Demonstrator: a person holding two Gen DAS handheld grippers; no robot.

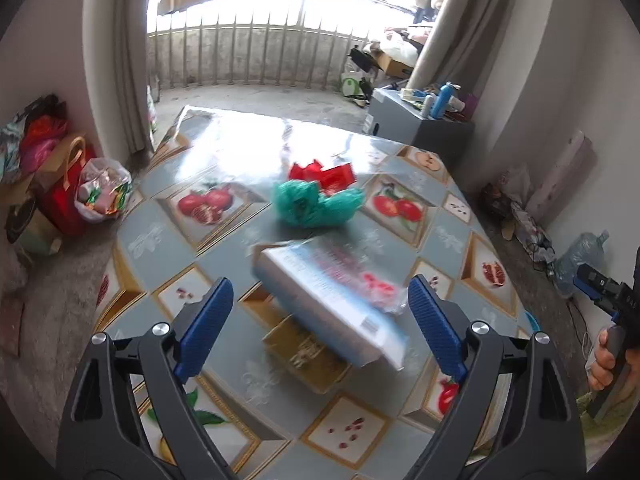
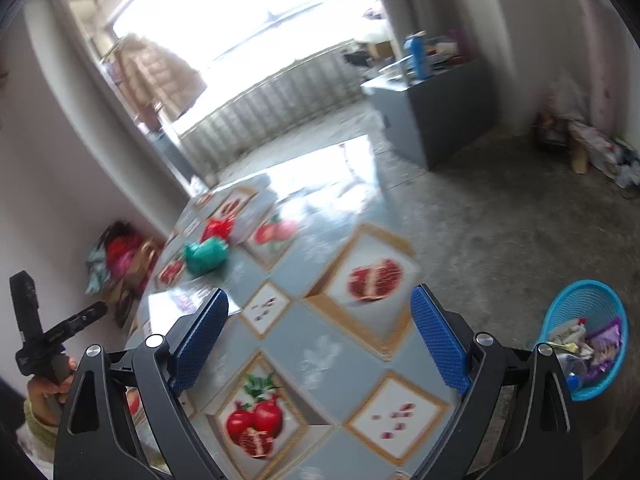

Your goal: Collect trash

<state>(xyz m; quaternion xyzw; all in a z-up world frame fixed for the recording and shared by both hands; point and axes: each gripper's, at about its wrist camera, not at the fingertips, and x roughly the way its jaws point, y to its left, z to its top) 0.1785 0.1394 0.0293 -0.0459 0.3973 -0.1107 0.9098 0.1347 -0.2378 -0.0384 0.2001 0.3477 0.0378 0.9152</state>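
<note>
A white and blue plastic wrapper lies on the fruit-patterned table, just ahead of my open left gripper, between its fingers' line. Beyond it lie a crumpled green bag and a red wrapper. My right gripper is open and empty above the table's right part. The green bag and red wrapper show far left in the right wrist view. A blue basket with trash stands on the floor at right.
A grey cabinet with bottles stands beyond the table. Bags lie on the floor by the left wall. A water jug and clutter lie on the floor at right. The other hand-held gripper shows at the right edge.
</note>
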